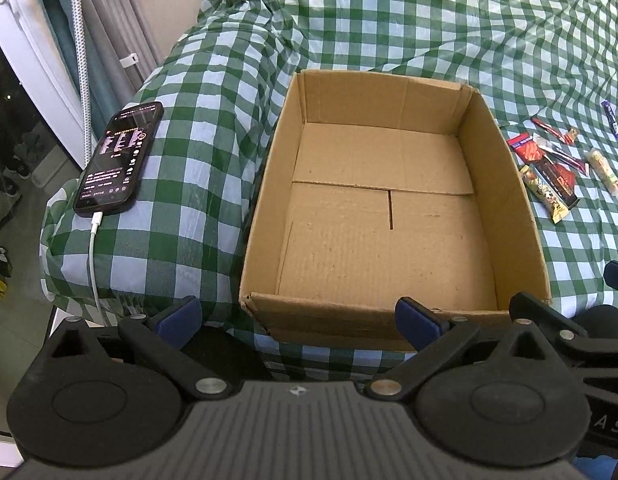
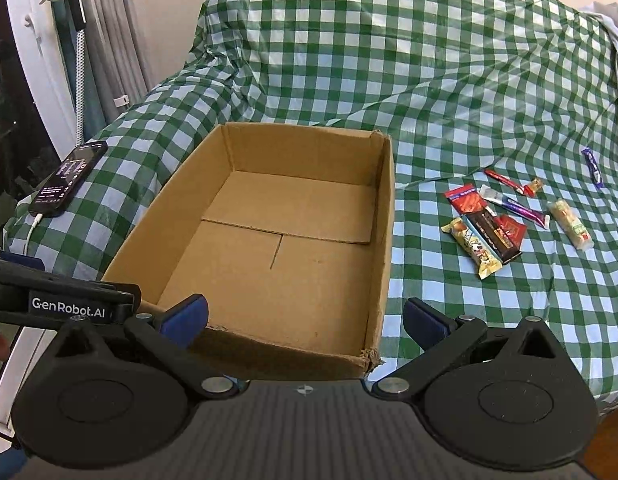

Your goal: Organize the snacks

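An open, empty cardboard box [image 1: 505,184] [image 2: 385,216] sits on a green-and-white checked cloth. Several wrapped snacks [image 1: 549,172] [image 2: 493,228] lie in a loose group on the cloth to the right of the box, with a blue-wrapped one [image 2: 592,168] farther right. My left gripper [image 1: 299,318] is open and empty, just before the box's near wall. My right gripper [image 2: 307,318] is open and empty, at the box's near right corner. The left gripper's body shows at the left edge of the right wrist view [image 2: 61,300].
A black phone [image 1: 121,158] [image 2: 69,178] with a lit screen lies on the cloth left of the box, with a white charging cable [image 1: 93,264] hanging over the edge. Curtains and a white door frame stand at the far left. The cloth rises in folds behind the box.
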Action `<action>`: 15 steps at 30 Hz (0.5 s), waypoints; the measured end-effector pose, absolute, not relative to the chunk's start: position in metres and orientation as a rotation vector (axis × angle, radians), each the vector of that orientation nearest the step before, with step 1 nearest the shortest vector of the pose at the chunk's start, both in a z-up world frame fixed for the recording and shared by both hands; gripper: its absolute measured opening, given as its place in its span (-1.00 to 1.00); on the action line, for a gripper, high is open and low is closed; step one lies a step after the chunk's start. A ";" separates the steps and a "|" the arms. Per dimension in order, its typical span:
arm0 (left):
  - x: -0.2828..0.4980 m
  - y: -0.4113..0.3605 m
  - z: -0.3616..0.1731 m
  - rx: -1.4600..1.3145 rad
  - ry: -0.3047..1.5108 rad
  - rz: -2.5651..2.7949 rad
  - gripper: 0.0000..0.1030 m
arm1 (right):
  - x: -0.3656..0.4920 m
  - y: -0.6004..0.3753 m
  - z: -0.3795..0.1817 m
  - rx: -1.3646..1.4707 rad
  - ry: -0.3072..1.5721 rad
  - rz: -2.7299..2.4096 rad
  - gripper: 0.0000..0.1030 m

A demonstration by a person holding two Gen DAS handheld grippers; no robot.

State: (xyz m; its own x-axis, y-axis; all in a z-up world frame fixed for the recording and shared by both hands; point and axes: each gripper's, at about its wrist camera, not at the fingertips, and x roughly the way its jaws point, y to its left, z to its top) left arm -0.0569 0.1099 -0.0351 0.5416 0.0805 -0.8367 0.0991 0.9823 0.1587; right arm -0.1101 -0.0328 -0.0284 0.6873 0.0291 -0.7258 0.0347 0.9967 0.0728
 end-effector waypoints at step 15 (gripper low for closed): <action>-0.068 0.110 -0.027 0.202 0.974 -0.012 0.99 | -0.117 -0.034 -0.022 0.083 0.794 -0.011 0.99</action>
